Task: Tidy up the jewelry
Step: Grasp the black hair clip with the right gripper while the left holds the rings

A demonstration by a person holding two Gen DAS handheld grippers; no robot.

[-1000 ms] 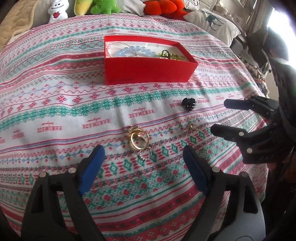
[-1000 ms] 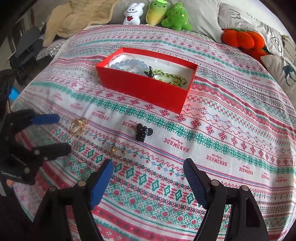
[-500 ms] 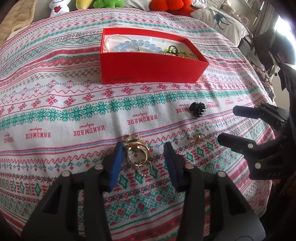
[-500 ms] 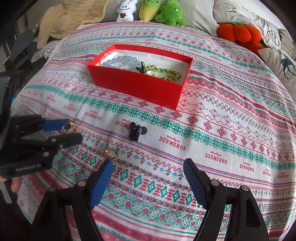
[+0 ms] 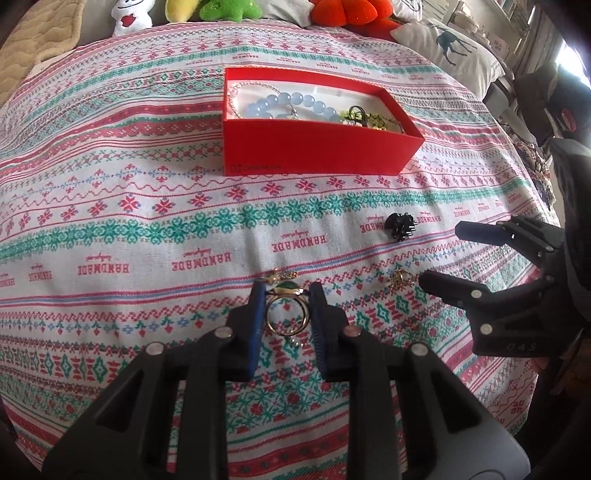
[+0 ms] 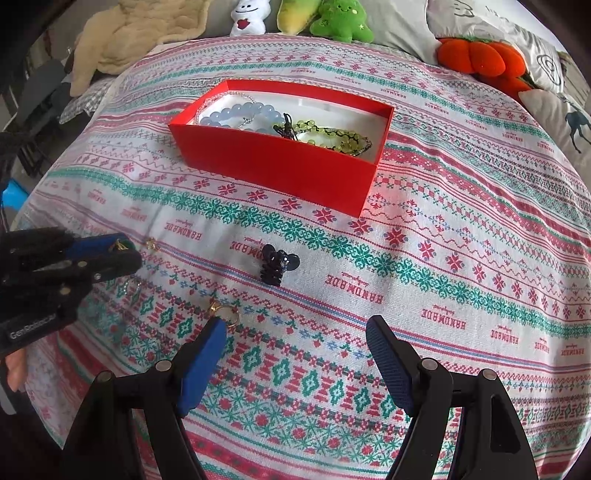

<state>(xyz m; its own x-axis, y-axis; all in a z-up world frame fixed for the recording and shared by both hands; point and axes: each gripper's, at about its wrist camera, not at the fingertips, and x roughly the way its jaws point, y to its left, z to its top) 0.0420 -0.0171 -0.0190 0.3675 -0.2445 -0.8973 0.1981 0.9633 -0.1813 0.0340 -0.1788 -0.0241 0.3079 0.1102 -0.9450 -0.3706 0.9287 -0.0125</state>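
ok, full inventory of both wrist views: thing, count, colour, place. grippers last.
open cardboard box: 1, red, far middle of the cloth
round bead bracelet: 1, pale blue, in the box
small bead bracelet: 1, yellow-green, in the box
thin bead chain: 1, clear, in the box
plastic claw hair clip: 1, black, on the cloth before the box
gold ring cluster with green piece: 1, between the left pads
small gold ring: 1, by the right gripper's left pad
patterned woven cloth: 1, red, green, white
plush toys: several, far edge
left gripper: closing around the ring cluster
right gripper: open, empty
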